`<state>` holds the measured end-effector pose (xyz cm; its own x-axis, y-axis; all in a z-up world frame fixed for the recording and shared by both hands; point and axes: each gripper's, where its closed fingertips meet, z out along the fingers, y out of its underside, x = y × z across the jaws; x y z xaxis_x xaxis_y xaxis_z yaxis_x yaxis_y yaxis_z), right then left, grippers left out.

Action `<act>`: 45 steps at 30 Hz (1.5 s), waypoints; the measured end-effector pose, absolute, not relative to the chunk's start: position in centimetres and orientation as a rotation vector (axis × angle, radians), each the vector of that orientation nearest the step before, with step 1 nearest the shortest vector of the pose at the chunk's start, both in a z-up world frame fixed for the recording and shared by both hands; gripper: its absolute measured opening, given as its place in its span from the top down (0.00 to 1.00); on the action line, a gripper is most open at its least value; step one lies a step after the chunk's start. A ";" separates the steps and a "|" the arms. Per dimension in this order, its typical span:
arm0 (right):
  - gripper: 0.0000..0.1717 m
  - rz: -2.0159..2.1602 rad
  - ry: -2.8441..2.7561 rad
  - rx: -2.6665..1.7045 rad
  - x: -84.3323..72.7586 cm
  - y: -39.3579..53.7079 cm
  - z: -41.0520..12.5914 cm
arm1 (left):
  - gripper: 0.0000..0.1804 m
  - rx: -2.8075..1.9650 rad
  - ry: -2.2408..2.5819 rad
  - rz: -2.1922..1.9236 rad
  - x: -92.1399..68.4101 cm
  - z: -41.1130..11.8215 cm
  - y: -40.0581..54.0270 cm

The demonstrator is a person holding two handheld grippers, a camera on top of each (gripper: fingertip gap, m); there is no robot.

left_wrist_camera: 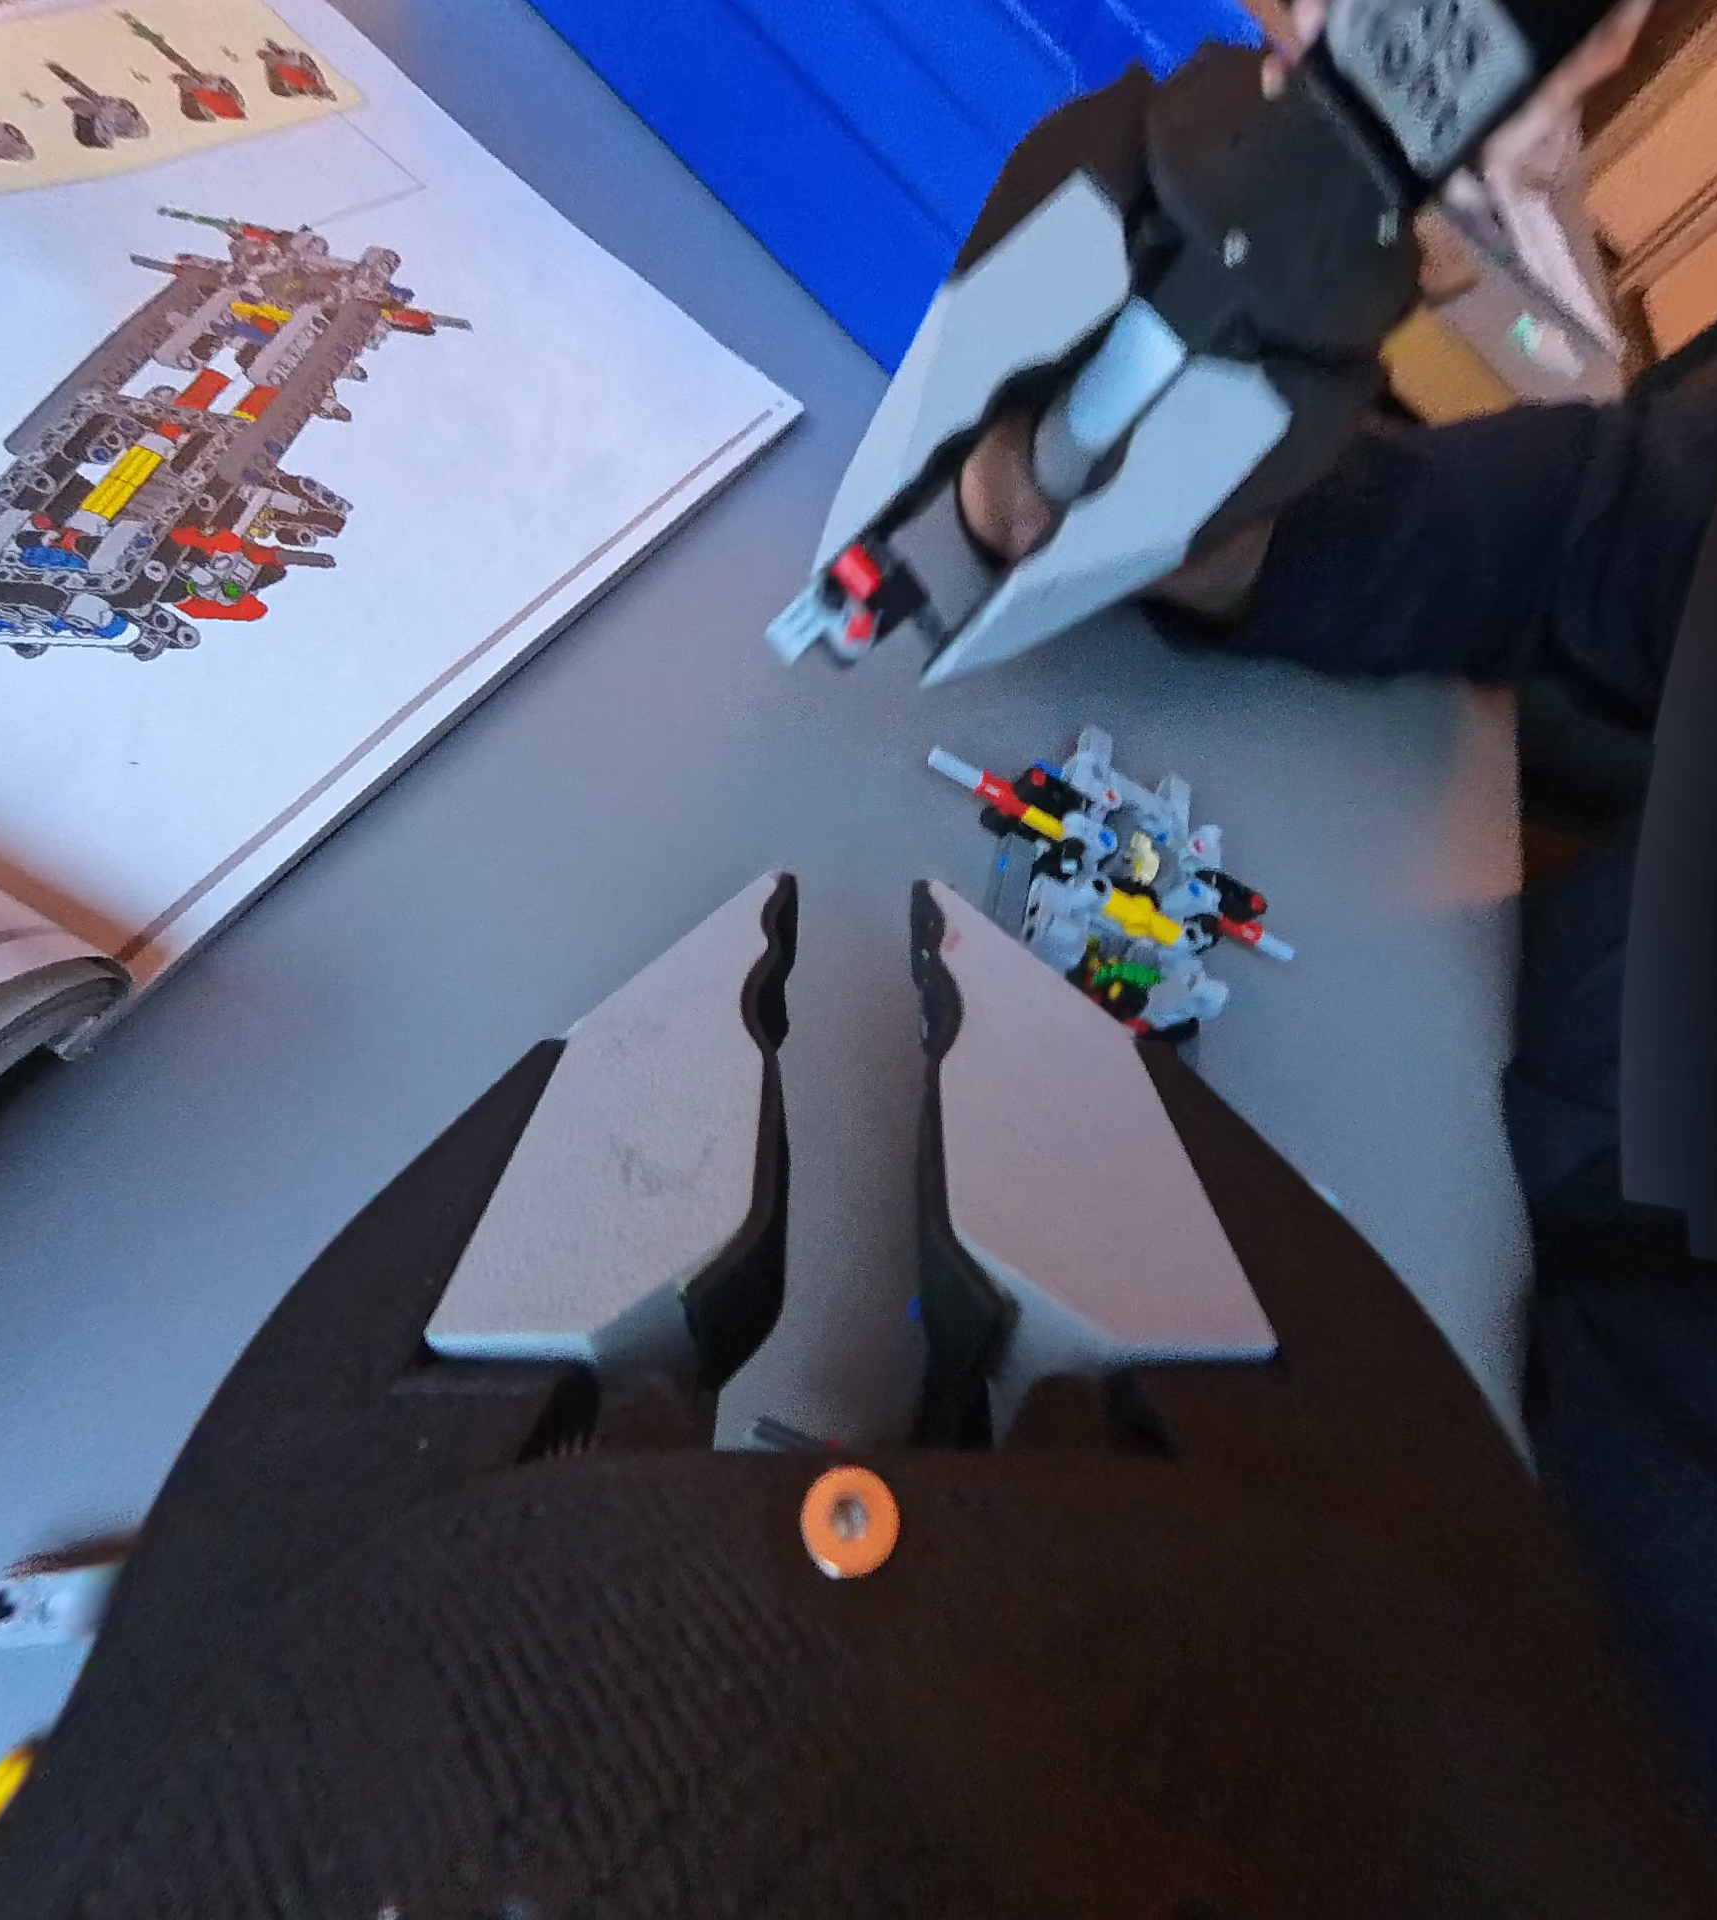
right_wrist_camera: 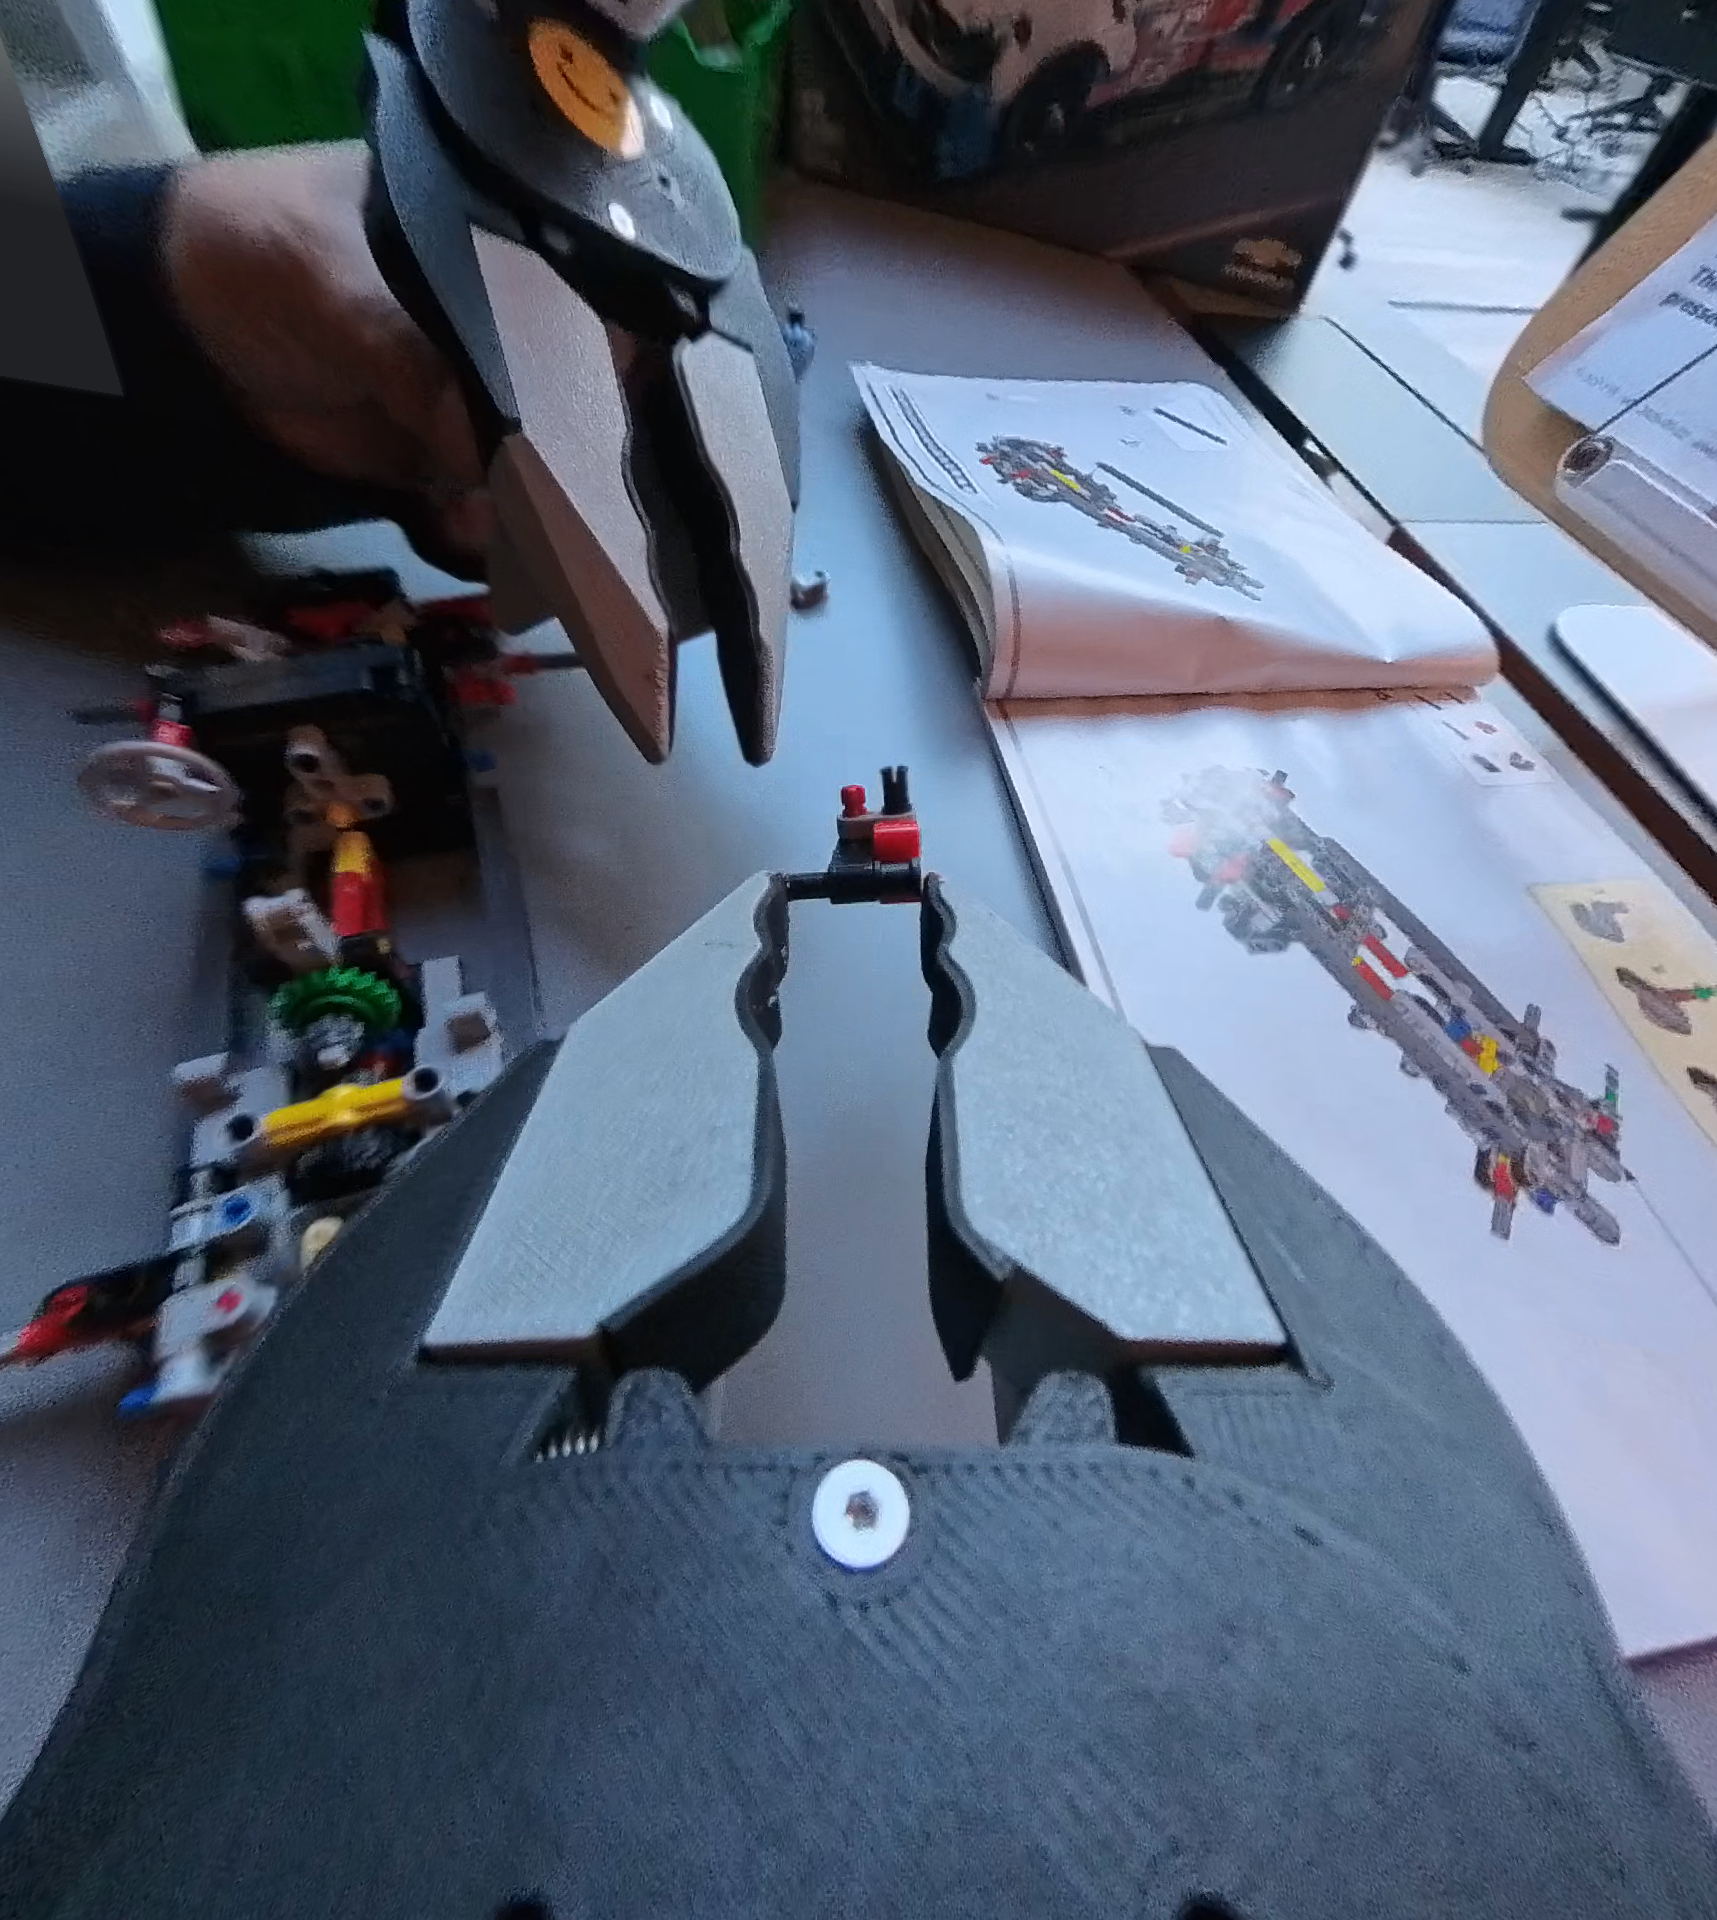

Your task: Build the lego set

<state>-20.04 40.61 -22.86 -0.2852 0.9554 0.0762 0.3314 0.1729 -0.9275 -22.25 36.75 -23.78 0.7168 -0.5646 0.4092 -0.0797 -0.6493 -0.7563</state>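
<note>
Sub-assembly (right_wrist_camera: pixel 869 847) of small black and red toy-brick parts sits pinched at my right gripper (right_wrist_camera: pixel 854 883) tips above the grey table (right_wrist_camera: pixel 625 831) — light, rigid, pop-apart, so I'd grip the black axle ends; left gripper (left_wrist_camera: pixel 854 894) parted, empty.

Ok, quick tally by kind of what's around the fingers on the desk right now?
Grippers: 2 (left gripper, open with nothing in it; right gripper, shut on a small black-and-red brick piece)
Brick assemblies on the grey table: 1 (grey multicoloured assembly)
Open instruction booklets: 1 (booklet)
Dark printed boxes: 1 (box)
Total: 6, counting the held piece
</note>
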 end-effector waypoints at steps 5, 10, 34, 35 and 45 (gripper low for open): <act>0.87 1.332 -1.793 -1.249 -17.1 40.5 -22.7 | 0.89 -2.290 0.685 -0.776 -22.0 -25.6 35.8; 0.87 1.405 -1.837 -1.228 -15.1 40.0 -22.7 | 0.89 -2.305 0.828 -0.788 -20.6 -25.3 37.4; 0.87 1.512 -1.820 -1.309 -13.0 40.4 -22.6 | 0.97 -2.297 1.131 -0.816 -17.2 -25.6 38.9; 0.87 1.515 -1.820 -1.309 -13.0 40.4 -22.6 | 0.97 -2.299 1.135 -0.816 -17.1 -25.7 38.8; 0.87 1.529 -1.825 -1.323 -13.0 40.4 -22.7 | 0.97 -2.301 1.155 -0.784 -17.2 -25.9 38.9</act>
